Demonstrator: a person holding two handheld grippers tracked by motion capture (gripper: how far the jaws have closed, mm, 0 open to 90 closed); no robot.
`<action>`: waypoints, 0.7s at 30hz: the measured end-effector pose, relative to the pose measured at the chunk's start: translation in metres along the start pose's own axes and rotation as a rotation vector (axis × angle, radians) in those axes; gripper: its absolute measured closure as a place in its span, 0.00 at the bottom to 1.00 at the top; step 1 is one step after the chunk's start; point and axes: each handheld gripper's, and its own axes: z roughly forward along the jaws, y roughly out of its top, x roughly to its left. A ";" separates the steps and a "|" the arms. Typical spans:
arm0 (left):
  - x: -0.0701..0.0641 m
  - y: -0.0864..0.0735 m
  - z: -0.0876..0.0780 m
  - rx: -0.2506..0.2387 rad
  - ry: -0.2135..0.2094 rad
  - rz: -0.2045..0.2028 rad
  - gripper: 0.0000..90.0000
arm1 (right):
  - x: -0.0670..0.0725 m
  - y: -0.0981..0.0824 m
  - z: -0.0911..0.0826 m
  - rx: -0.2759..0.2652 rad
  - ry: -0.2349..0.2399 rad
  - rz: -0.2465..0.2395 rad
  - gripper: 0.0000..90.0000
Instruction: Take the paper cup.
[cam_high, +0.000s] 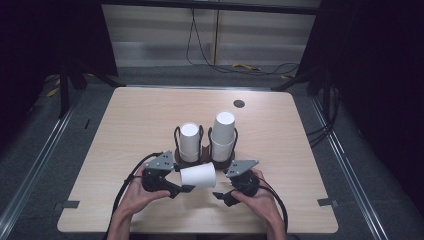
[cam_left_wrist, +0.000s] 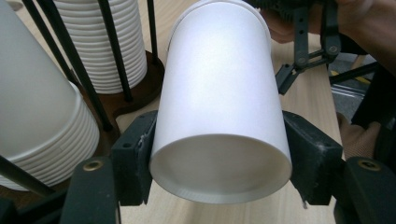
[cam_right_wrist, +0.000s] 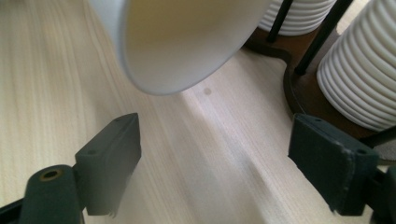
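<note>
Here the paper cup (cam_left_wrist: 219, 107) lies sideways just above the table (cam_high: 125, 130), pinched near its base by the left gripper (cam_high: 186, 188) fingers (cam_left_wrist: 135, 158), so its open mouth faces the right gripper (cam_high: 220, 195). That gripper's fingers (cam_right_wrist: 109, 158) stand spread and empty, likely ready to take the rim, while the cup stacks (cam_high: 224, 132) in their rack (cam_high: 205, 157) stand just behind.

- Right tongs (cam_right_wrist: 212, 163): both black jaws rise from the bottom edge, set wide apart, nothing between the pads
- White paper cup (cam_right_wrist: 180, 39) at top, on its side, open mouth facing the camera, above and beyond the jaws, clear of both
- Pale wooden desk (cam_right_wrist: 51, 84) beneath; small dark spot on the grain just below the cup rim
- Right side: dark brown rack base (cam_right_wrist: 301, 95) with thin black rods, holding ribbed stacks of white cups (cam_right_wrist: 362, 70)
- Right jaw sits near the rack base
</note>
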 end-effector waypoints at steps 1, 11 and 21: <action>0.000 0.000 0.001 -0.004 -0.005 -0.002 0.38 | -0.001 -0.002 -0.001 -0.024 0.005 0.008 0.19; -0.001 -0.010 0.003 -0.068 -0.004 0.006 0.37 | -0.001 -0.015 -0.007 -0.184 0.000 0.068 0.20; -0.003 -0.020 0.002 -0.141 0.007 0.001 0.37 | 0.005 -0.019 -0.009 -0.255 0.031 0.076 0.18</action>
